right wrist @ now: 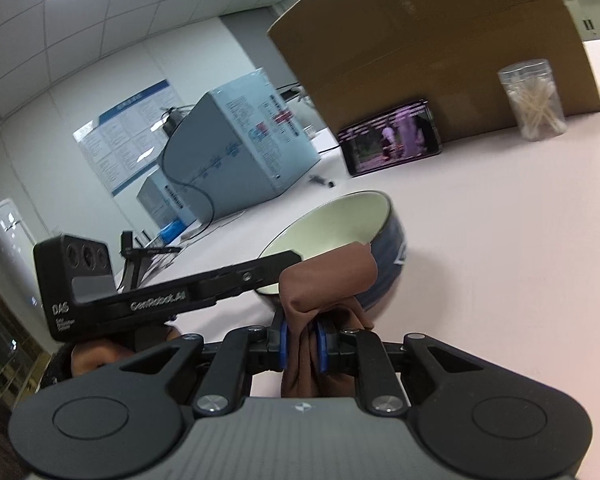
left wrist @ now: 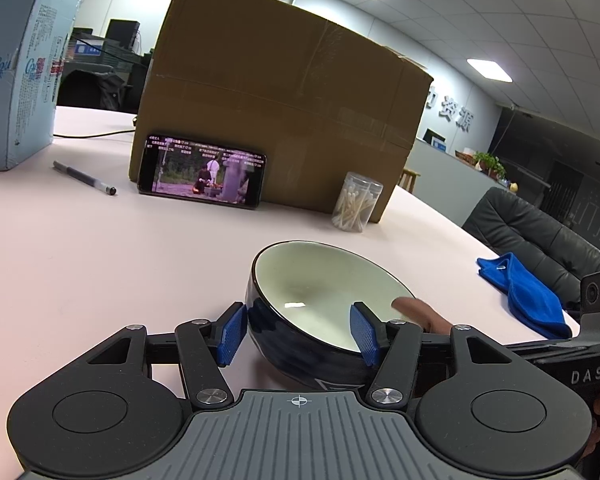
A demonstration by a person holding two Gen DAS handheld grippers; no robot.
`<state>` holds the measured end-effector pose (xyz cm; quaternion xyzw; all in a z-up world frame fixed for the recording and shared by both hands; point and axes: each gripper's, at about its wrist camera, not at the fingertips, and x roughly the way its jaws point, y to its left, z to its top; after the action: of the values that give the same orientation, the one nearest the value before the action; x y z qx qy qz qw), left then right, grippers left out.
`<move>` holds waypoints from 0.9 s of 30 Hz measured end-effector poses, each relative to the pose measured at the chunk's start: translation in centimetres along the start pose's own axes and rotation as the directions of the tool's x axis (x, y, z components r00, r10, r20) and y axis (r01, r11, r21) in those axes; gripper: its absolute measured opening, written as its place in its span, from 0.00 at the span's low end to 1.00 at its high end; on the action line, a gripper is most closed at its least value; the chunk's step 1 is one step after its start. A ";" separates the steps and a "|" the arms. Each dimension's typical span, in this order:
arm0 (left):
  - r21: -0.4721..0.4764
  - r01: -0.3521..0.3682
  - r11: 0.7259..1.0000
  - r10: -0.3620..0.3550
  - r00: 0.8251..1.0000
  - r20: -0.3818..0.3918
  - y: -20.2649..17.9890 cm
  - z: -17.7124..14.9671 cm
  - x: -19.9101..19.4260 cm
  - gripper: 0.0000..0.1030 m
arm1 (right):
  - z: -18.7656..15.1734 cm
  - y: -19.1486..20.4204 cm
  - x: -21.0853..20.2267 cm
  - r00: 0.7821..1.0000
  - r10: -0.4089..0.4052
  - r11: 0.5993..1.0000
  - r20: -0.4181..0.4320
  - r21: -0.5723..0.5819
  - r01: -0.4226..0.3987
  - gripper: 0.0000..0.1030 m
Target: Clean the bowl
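Going left to right: the left gripper (left wrist: 298,332) has the dark blue ceramic bowl with the pale glazed inside (left wrist: 324,292) by its wall, one blue pad on the outside, the other inside the rim, so it's clamped on the near wall and the bowl sits tipped on the pale pink tabletop (left wrist: 80,264), opening facing away from the camera. That glaze looks slick and the thing is stiff, fairly heavy and chippable, so I'd say a rim pinch like this is the right spot, just don't let it twist. Further right, the right gripper (right wrist: 302,344) is squeezed tight on a bunched brown cloth (right wrist: 328,280), soft and floppy, draped over the bowl's near rim. A crumpled blue cloth (left wrist: 524,300) lies at the table edge, unused.
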<state>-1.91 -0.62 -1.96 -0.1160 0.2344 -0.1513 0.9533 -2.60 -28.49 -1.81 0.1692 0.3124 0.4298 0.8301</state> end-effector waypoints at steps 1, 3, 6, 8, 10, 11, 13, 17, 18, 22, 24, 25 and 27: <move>0.000 0.000 1.000 0.000 1.000 0.000 0.0 0.0 0.0 0.55 | 0.0 -0.1 -0.1 1.000 -0.008 1.000 0.007 0.005 0.008 0.17; 0.000 0.000 1.000 0.000 1.000 0.000 0.0 0.0 0.0 0.55 | 0.1 -0.3 -0.3 0.999 -0.025 1.000 0.020 0.014 0.025 0.17; 0.000 0.000 1.000 0.000 1.000 0.000 -0.1 0.0 0.0 0.55 | 0.1 -0.7 -0.3 0.999 -0.033 0.999 0.025 0.028 0.032 0.17; 0.001 0.000 1.000 0.000 1.000 0.000 -0.1 0.0 0.0 0.55 | 0.1 -0.7 -0.2 0.999 -0.030 0.999 0.020 0.023 0.030 0.17; 0.001 0.000 1.000 0.000 1.000 0.000 -0.2 0.0 0.0 0.55 | 0.0 -0.5 0.0 1.000 -0.012 1.000 0.002 0.014 0.012 0.17; 0.001 0.000 1.000 0.000 1.000 0.000 -0.2 0.0 0.0 0.55 | -0.1 -0.4 0.2 1.000 -0.002 1.000 -0.007 0.007 0.002 0.17; 0.001 0.001 1.000 -0.001 1.000 0.000 -0.2 0.0 -0.1 0.55 | -0.1 0.0 0.5 1.000 0.019 1.000 -0.023 -0.013 -0.019 0.17; -0.001 0.003 1.000 -0.003 1.000 0.001 -0.3 0.0 -0.1 0.55 | -0.1 0.3 0.6 1.000 0.018 1.000 -0.025 -0.020 -0.018 0.17; -0.001 0.003 1.000 -0.003 1.000 0.001 -0.3 0.0 -0.1 0.55 | -0.1 0.1 0.5 1.000 0.013 1.000 -0.019 -0.011 -0.013 0.17; -0.003 0.005 1.000 -0.005 1.000 0.002 -0.3 0.0 -0.1 0.55 | 0.1 -0.3 0.3 1.000 -0.011 1.000 0.007 0.019 0.010 0.16; -0.003 0.005 1.000 -0.005 1.000 0.002 -0.2 0.0 -0.1 0.55 | 0.1 -0.6 0.2 0.999 -0.024 0.999 0.020 0.040 0.024 0.17; -0.003 0.005 1.000 -0.005 1.000 0.002 -0.2 -0.1 -0.1 0.55 | 0.1 -0.8 0.2 0.999 -0.027 0.999 0.022 0.046 0.026 0.17; -0.003 0.005 1.000 -0.005 1.000 0.002 -0.2 -0.1 -0.1 0.55 | 0.1 -0.8 0.3 1.000 -0.025 0.999 0.015 0.046 0.024 0.17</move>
<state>-2.06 -0.79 -1.92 -0.1179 0.2334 -0.1534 0.9529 -1.90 -28.76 -2.30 0.1877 0.3180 0.4109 0.8336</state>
